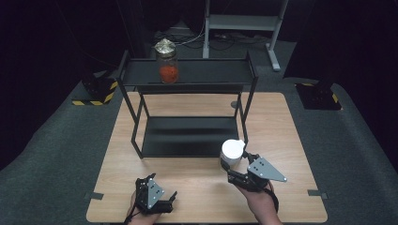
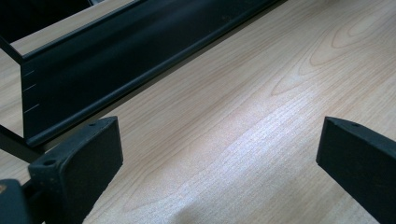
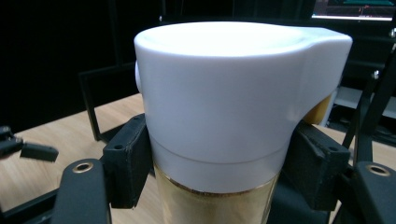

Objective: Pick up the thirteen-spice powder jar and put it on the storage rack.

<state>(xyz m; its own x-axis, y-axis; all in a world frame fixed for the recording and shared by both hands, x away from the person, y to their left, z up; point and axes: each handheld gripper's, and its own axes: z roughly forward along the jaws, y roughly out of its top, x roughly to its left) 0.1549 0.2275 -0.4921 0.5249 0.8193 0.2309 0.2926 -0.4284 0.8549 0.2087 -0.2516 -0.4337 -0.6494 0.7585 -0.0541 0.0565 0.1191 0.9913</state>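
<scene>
Right gripper view: right tongs (image 3: 219,163) pinching white-capped jar (image 3: 224,102); left tongs (image 2: 219,154) spread.

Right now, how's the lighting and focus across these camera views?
High view: dark surroundings, the table evenly lit. Left gripper view: soft glare on the wood, near tongs blurred. Right gripper view: the white lid blown out on top, background black.

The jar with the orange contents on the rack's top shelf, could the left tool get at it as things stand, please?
Probably yes. The left tool is open and holds nothing, and the jar stands alone on the top shelf, open from above. It is a long way across the table, though.
</scene>
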